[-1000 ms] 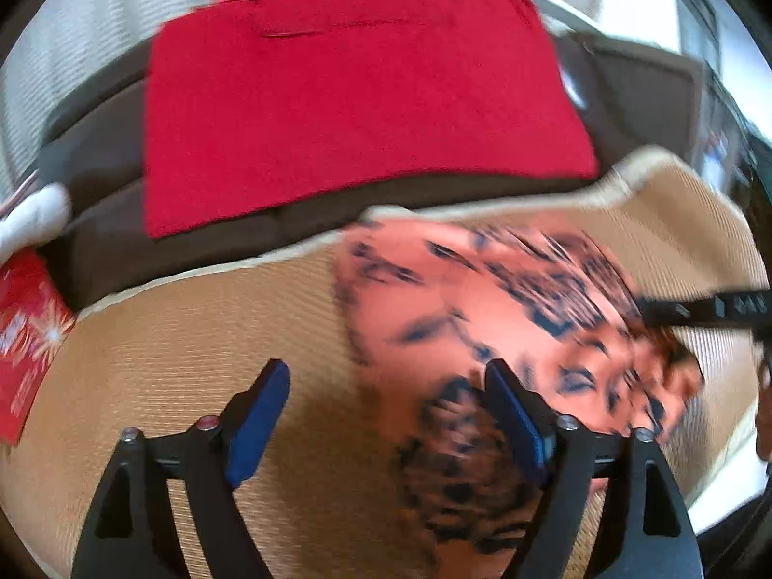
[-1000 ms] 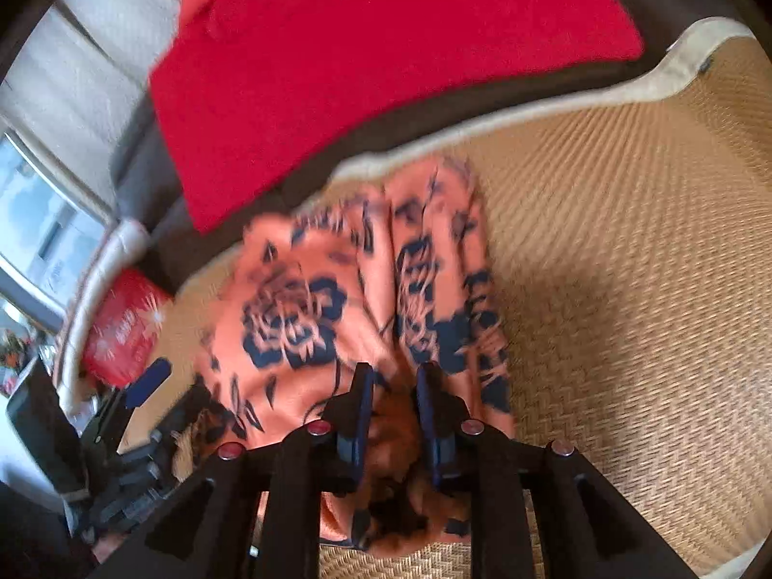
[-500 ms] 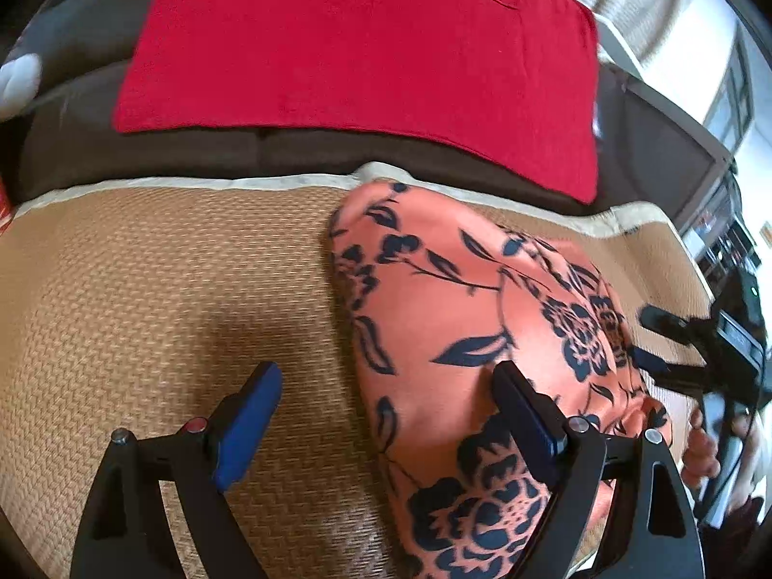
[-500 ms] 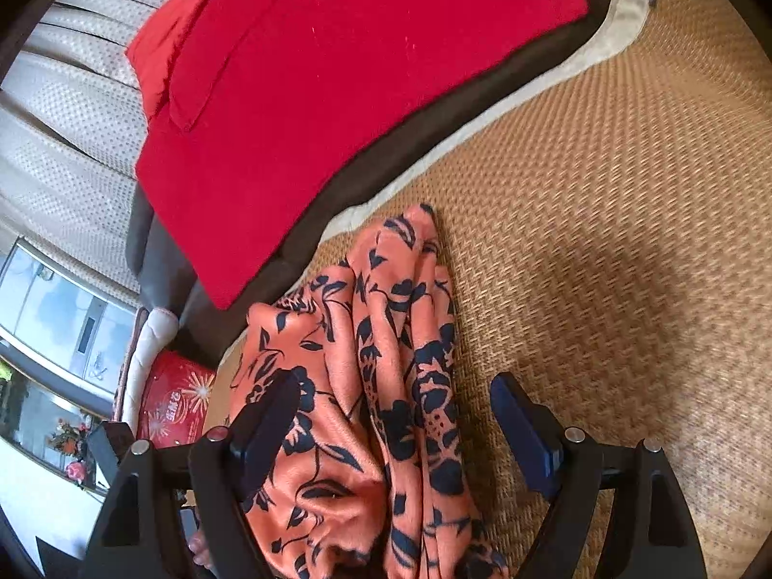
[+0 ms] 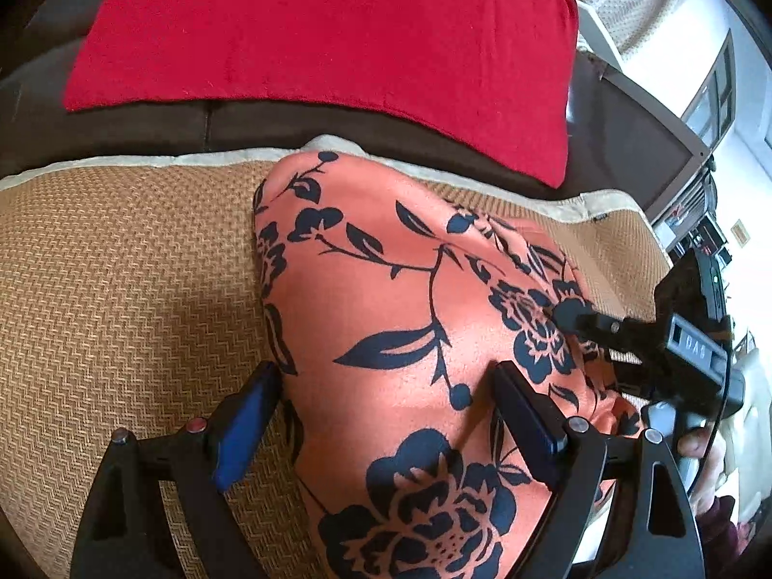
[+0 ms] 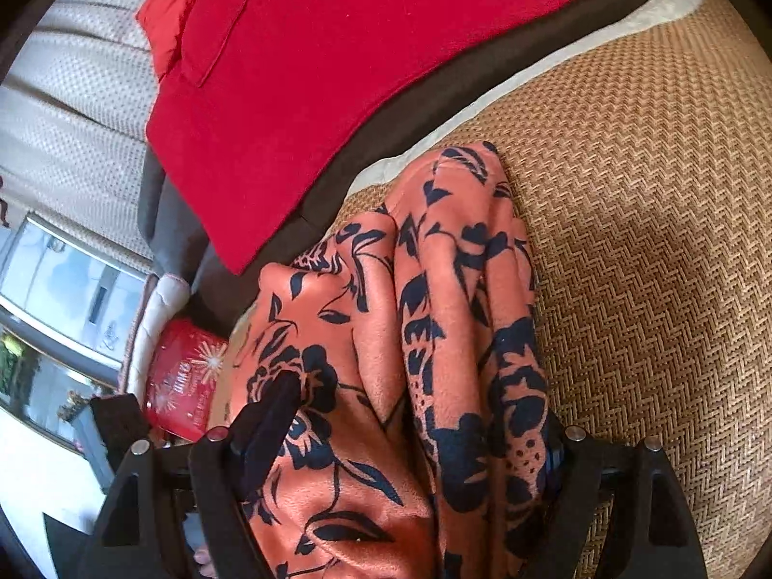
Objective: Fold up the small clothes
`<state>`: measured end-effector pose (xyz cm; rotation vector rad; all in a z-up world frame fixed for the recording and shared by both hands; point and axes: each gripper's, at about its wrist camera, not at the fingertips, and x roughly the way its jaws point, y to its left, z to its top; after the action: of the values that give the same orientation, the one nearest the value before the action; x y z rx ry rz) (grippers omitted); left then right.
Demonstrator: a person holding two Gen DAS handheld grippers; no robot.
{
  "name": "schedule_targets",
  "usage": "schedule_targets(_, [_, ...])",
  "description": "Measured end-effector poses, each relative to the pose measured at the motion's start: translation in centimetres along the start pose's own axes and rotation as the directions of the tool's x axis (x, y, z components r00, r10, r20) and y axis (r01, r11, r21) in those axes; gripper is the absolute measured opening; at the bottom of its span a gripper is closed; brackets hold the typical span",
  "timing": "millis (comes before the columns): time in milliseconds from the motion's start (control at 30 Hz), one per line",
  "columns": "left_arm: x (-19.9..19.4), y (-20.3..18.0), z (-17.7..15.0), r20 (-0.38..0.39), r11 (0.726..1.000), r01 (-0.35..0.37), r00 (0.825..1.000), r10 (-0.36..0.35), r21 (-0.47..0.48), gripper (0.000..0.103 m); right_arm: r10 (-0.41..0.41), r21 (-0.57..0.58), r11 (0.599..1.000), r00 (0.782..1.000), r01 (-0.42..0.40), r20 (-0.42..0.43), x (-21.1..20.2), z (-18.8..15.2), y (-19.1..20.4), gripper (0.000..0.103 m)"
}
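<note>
The orange garment with a navy floral print (image 5: 386, 318) lies bunched on a tan woven straw mat (image 5: 125, 280), its far end close to the mat's pale cloth border (image 5: 144, 160). In the right wrist view the same garment (image 6: 386, 362) is gathered into long ridges and folds, and its near end runs out of frame at the bottom, so its full shape cannot be made out.

The left tongs (image 5: 381, 415) stand wide open, the blue-padded fingers on either side of the cloth; the left one is over the mat beside the garment's edge, the right one over the fabric. Whether either pad touches is unclear. The right tongs (image 6: 410, 439) are also spread, with folds of cloth heaped between them; the right finger is mostly hidden behind a ridge of fabric. From the left view, the right tongs (image 5: 574, 313) reach in over the garment's right side, and part of a hand shows behind them at the frame edge.

Beyond the mat lies a dark brown cushion (image 5: 144, 125) carrying a red flat cloth (image 5: 328, 34). A red printed package (image 6: 186, 386) sits at the left, partly cut off behind the tongs.
</note>
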<state>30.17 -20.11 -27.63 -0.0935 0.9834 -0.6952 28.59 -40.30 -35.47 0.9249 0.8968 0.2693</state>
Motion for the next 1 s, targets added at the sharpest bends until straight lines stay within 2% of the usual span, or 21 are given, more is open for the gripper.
schedule_targets(133, [-0.3,-0.4,0.1,0.032,0.999,-0.038,0.999,0.037,0.017,0.087,-0.027,-0.044,0.999,1.000,0.027,0.002,1.2,-0.5,1.2,0.074])
schedule_targets(200, [-0.3,-0.6,0.2,0.041,0.998,-0.056,0.998,0.055,0.022,0.087,-0.041,-0.069,0.997,0.999,0.041,0.005,1.5,-0.7,1.7,0.066])
schedule_targets(367, [-0.8,-0.1,0.3,0.061,0.996,-0.086,0.995,0.084,0.026,0.084,-0.049,-0.084,0.995,0.999,0.050,0.009,2.3,-1.1,2.5,0.058])
schedule_targets(700, [-0.7,-0.3,0.4,0.055,0.993,-0.111,0.993,0.109,0.042,0.084,-0.053,-0.101,0.993,0.999,0.052,-0.003,2.6,-1.2,2.7,0.057])
schedule_targets(1000, [-0.9,-0.4,0.9,0.064,0.991,-0.132,0.989,0.131,0.009,0.084,-0.042,-0.146,0.988,0.999,0.040,-0.015,2.9,-1.1,3.6,0.056])
